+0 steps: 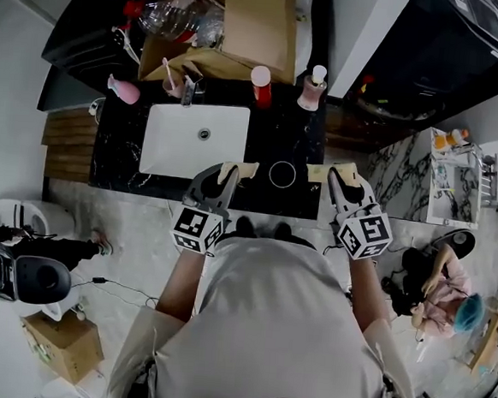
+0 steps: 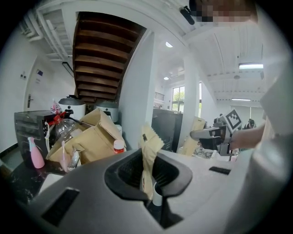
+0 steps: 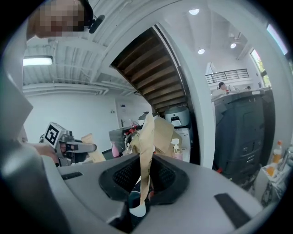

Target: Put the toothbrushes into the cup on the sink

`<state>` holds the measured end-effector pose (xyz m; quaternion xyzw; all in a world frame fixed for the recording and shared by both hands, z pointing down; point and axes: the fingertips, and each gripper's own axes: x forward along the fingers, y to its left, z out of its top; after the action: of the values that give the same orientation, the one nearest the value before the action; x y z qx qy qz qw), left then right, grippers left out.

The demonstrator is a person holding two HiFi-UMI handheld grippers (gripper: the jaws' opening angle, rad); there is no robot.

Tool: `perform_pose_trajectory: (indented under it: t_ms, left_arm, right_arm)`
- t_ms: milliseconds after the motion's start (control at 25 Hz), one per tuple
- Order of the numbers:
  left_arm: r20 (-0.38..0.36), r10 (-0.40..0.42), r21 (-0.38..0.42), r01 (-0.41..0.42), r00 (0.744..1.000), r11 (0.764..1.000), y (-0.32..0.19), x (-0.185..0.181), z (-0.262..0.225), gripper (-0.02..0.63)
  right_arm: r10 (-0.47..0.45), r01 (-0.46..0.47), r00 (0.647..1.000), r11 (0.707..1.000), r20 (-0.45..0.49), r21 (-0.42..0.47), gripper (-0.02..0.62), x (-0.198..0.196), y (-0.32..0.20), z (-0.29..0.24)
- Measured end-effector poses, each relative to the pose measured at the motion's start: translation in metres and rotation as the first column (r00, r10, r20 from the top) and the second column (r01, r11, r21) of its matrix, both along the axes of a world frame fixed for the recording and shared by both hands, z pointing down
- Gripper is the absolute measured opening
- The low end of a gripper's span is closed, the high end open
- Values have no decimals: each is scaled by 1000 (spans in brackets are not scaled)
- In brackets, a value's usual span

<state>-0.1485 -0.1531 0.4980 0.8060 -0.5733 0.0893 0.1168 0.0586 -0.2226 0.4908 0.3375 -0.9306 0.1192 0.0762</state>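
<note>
Both grippers hold brown paper toothbrush packets over the black counter's near edge. My left gripper (image 1: 226, 175) is shut on one packet (image 1: 239, 170), which stands upright between the jaws (image 2: 147, 153) in the left gripper view. My right gripper (image 1: 342, 179) is shut on the other packet (image 1: 332, 170), a narrow strip (image 3: 146, 141) in the right gripper view. A dark round cup (image 1: 282, 174) stands on the counter between the two grippers, right of the white sink basin (image 1: 195, 138). Each gripper shows in the other's view: the right one (image 2: 210, 134), the left one (image 3: 68, 147).
Behind the basin are the faucet (image 1: 189, 90), a pink bottle (image 1: 124, 90), a red-capped bottle (image 1: 261, 85) and a pink pump bottle (image 1: 313, 87). A cardboard box (image 1: 245, 26) fills the back. A person sits on the floor at right (image 1: 448, 287). A rice cooker (image 1: 20, 275) stands at left.
</note>
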Motion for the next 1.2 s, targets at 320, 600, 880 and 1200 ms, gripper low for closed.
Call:
perform_pose_trajectory:
  t_ms: [320,600,880,1200]
  left_arm:
    - [-19,21,7,-21,1000,1000,-11,-13,-1,34]
    - [-32,3,15,-3,999,1000,-10,-24,0,34]
    - [-34,-26,16,26,999,1000,-6,-34,0,34]
    - [-33,-62,1,62,998,998,-2,-49,2,34]
  right_arm:
    - [-14,14,1000,1000,-26,-15,63,-20,-4,8]
    - [-56,54,997,998,-47,-31,63,-42,-5,24]
    - [-132,127,985,991,-111,-46,64,-69,1,49]
    - [-172,160,974,983,-149,-90,63,-86,-2,85]
